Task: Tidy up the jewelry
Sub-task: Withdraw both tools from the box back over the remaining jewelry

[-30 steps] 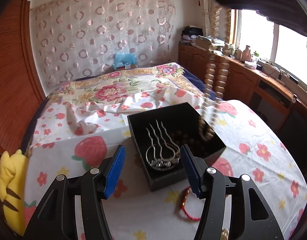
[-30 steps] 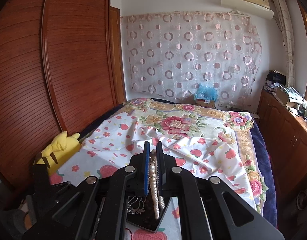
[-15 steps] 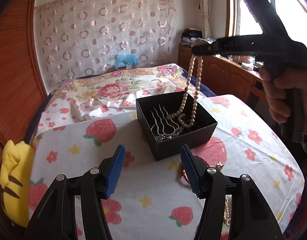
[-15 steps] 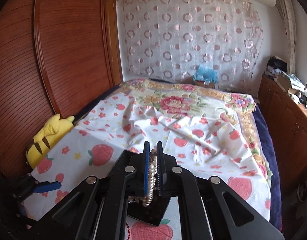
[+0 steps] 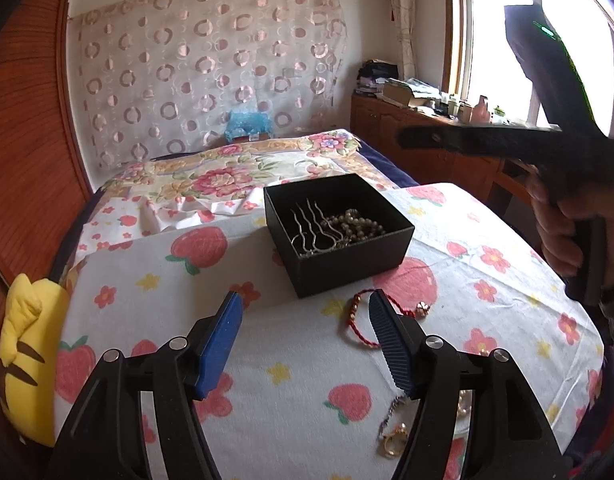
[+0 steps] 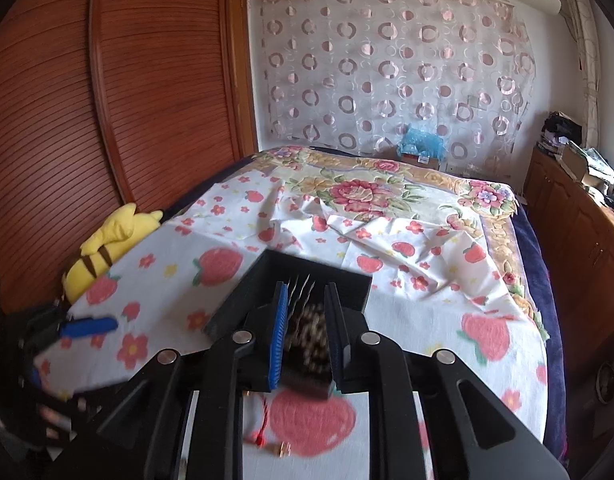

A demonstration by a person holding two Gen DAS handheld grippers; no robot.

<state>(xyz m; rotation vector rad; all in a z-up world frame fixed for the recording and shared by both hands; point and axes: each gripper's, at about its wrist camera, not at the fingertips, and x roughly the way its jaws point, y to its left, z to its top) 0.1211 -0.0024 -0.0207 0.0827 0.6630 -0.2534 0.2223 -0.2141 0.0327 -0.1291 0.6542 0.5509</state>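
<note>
A black open box (image 5: pixel 349 258) stands on the strawberry-print cloth. Inside lie a silver hair comb (image 5: pixel 313 228) and a pearl necklace (image 5: pixel 359 226). My left gripper (image 5: pixel 305 322) is open and empty, in front of the box. A red cord bracelet (image 5: pixel 361 320) lies between it and the box. My right gripper (image 6: pixel 306 334) is open and empty, held above the box (image 6: pixel 243 300); it shows in the left wrist view (image 5: pixel 427 140) high on the right. The necklace (image 6: pixel 313 330) is blurred below its fingers.
A gold ring and chain (image 5: pixel 393 432) and small pearls (image 5: pixel 463 400) lie near the front right. A yellow plush toy (image 5: pixel 23 356) sits at the left edge. A flowered bedspread (image 6: pixel 371 196) lies behind, a wooden wardrobe (image 6: pixel 107 100) left, a cabinet (image 5: pixel 439 152) right.
My right gripper opened and let go of the pearl necklace, which dropped into the box. The right gripper then rose and drew back to the right. My left gripper pulled back from the box.
</note>
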